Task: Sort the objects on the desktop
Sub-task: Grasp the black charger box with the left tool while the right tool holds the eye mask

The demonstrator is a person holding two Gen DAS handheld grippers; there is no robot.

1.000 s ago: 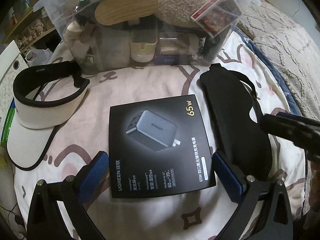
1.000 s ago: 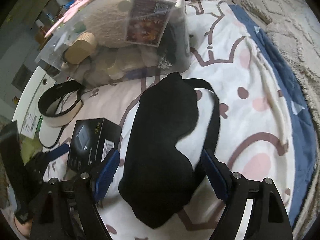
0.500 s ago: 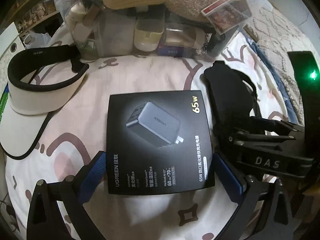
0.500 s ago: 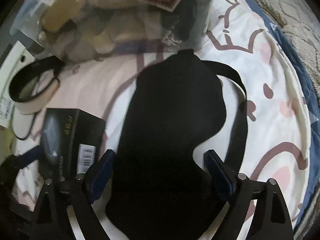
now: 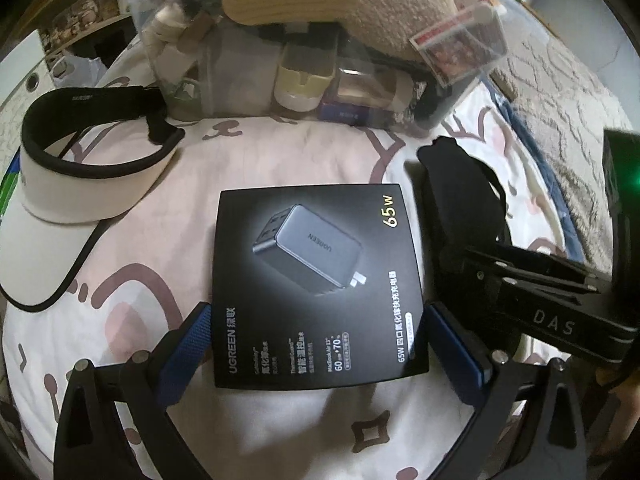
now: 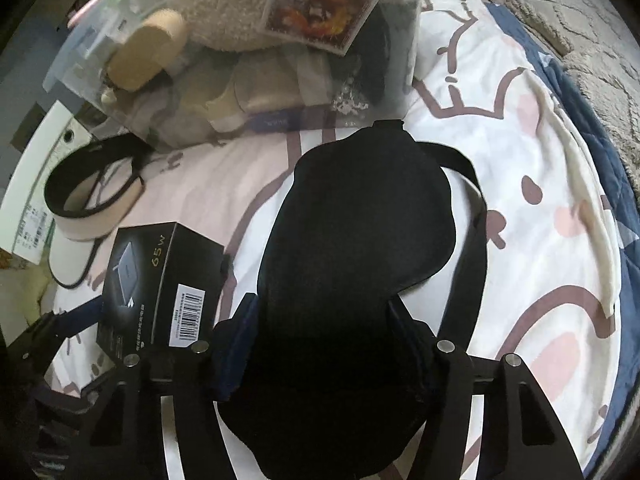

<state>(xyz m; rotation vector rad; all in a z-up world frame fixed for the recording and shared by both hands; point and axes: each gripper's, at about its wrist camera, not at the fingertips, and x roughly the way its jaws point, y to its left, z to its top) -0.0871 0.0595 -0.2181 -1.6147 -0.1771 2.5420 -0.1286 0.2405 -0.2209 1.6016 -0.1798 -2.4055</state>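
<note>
While hidden leftward, right view shows box barcode point(image 6: 188, 314).

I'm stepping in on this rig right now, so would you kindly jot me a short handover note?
Left gripper: jaws open, straddling the near end of the black charger box, which lies flat on the bedspread; not gripped yet.
Right gripper: jaws closed in on the black eye mask, which lies just right of the box; they appear to pinch it.
The white sun visor lies far left, untouched. The clear storage bin at the back is already piled with items.
Left to do: box, mask and visor, presumably into the bin.
</note>
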